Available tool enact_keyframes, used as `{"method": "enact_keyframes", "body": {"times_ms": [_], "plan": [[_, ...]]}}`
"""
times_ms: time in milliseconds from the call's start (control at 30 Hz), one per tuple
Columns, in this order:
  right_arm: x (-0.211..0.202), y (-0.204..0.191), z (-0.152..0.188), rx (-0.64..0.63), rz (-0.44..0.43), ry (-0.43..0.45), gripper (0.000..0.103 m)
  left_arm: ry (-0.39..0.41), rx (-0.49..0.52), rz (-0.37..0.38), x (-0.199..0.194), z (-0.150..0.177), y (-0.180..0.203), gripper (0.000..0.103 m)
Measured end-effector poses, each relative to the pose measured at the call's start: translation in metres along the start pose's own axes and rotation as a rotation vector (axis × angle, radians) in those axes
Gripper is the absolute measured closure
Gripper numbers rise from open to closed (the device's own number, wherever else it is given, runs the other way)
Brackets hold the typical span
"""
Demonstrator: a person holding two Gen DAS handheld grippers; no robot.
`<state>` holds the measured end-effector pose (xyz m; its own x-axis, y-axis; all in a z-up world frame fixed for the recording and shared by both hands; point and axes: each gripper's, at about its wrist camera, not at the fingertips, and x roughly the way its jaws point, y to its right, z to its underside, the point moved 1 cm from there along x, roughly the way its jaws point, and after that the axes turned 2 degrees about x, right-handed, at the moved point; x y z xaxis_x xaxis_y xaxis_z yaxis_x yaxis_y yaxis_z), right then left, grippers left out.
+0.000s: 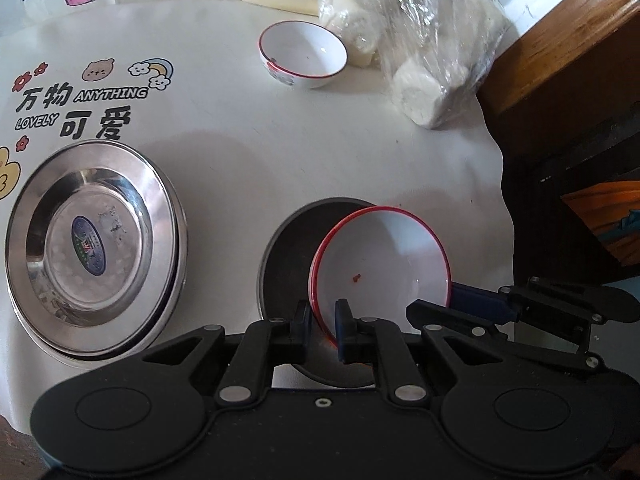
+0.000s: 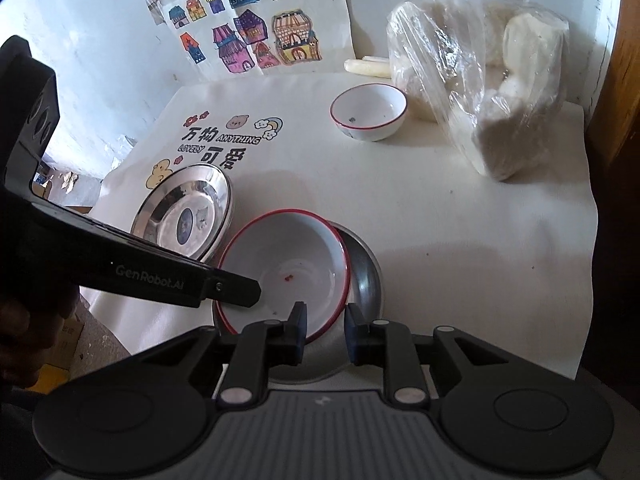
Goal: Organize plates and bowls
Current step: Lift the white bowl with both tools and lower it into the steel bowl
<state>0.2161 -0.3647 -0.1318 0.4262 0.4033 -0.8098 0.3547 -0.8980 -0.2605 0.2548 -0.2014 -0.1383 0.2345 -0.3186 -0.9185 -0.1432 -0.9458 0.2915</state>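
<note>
A white plate with a red rim [image 1: 380, 256] [image 2: 288, 256] lies tilted on a dark steel plate [image 1: 286, 248] [image 2: 366, 276] near the table's front edge. My left gripper [image 1: 324, 324] [image 2: 240, 300] is shut on the plate's near-left rim. My right gripper [image 2: 325, 330] [image 1: 472, 304] straddles the rim on the other side. One finger is over the dish and one outside it, and a gap shows on both sides of the rim. A small red-rimmed white bowl [image 1: 303, 55] [image 2: 368, 112] stands upright farther back.
A stack of shiny steel plates [image 1: 96, 240] [image 2: 184, 216] lies to the left. A plastic bag of white buns [image 1: 420, 40] [image 2: 500, 100] sits at the back right, beside a wooden cabinet [image 1: 560, 60]. The white table cover [image 1: 240, 140] ends close on the right.
</note>
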Motion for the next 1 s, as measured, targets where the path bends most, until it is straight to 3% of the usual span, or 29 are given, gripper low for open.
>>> {"method": "enact_keyframes", "body": {"times_ms": [800,1000], "plan": [[0.011,0.005,0.006,0.021,-0.016,-0.029,0.078,-0.029,-0.005,-0.046,0.013,0.005,0.003,0.088],[0.016,0.004,0.005,0.014,-0.015,-0.034,0.073,-0.029,-0.007,-0.054,0.015,0.003,0.0,0.088]]}}
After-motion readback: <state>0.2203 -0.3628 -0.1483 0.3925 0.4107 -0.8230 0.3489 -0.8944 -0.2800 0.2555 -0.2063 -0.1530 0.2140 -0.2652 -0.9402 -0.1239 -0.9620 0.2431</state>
